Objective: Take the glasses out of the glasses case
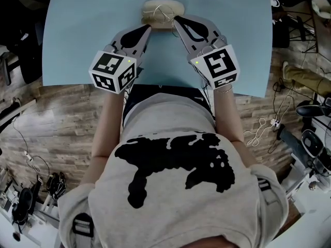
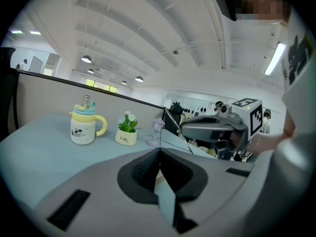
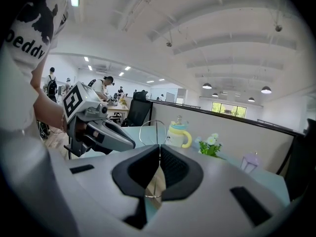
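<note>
Head view puts the glasses case point(image 1: 160, 6) at 12 o'clock on the light blue bench point(image 1: 77, 40), close to its far edge, with both tools converging on it: my left claw point(image 1: 148, 29) comes in from about 7 o'clock of the case and my right claw point(image 1: 176, 19) from about 5 o'clock. Thin wire loops of the glasses point(image 1: 165, 18) show right over the beige case, between the two tips. Looking along the right claw, I see its pads pressed together on the wire frame, a lens rim arching above the tips and another curve of wire below them. Along the left claw, the pads are likewise pressed together, with fine wires rising from the tips toward 1 o'clock, so I judge it pinches the frame too. A yellow-handled mug point(image 2: 83, 127) and a small plant pot point(image 2: 127, 133) stand well apart at 10 o'clock. I reckon the task is about halfway: the glasses are gripped at both sides, yet they sit over the case and I cannot tell whether they are clear of it. What remains is lifting them free and carrying them away from the case.
</note>
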`<state>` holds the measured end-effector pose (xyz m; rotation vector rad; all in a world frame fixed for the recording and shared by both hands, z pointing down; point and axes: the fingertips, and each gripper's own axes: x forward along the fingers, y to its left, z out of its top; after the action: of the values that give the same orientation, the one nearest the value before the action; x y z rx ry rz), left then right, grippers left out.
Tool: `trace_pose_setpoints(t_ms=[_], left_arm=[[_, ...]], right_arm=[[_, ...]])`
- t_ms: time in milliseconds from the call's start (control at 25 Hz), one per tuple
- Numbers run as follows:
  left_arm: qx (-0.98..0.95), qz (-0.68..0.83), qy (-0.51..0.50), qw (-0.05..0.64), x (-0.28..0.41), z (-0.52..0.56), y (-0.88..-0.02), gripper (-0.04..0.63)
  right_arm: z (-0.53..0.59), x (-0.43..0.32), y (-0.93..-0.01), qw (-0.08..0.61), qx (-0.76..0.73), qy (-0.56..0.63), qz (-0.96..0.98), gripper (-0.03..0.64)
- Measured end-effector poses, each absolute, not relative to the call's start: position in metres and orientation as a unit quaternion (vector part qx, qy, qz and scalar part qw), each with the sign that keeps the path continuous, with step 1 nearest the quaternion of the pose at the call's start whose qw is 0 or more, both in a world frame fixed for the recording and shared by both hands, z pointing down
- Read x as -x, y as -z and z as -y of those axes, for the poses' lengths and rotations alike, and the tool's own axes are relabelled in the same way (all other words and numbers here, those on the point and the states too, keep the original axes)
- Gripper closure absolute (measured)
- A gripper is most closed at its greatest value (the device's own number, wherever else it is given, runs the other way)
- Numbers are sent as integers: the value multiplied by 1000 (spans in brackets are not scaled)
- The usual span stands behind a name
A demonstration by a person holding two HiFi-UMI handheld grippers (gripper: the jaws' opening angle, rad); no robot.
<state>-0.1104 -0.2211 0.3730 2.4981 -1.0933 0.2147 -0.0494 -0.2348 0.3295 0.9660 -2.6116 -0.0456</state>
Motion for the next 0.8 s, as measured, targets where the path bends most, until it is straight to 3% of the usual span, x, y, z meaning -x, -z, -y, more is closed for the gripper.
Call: trace_pose_setpoints(t_ms=[800], left_arm=[[-889,396,-75,216,115,224,-384,584]], right_arm=[[242,51,-337,187,-336,14,923,604]])
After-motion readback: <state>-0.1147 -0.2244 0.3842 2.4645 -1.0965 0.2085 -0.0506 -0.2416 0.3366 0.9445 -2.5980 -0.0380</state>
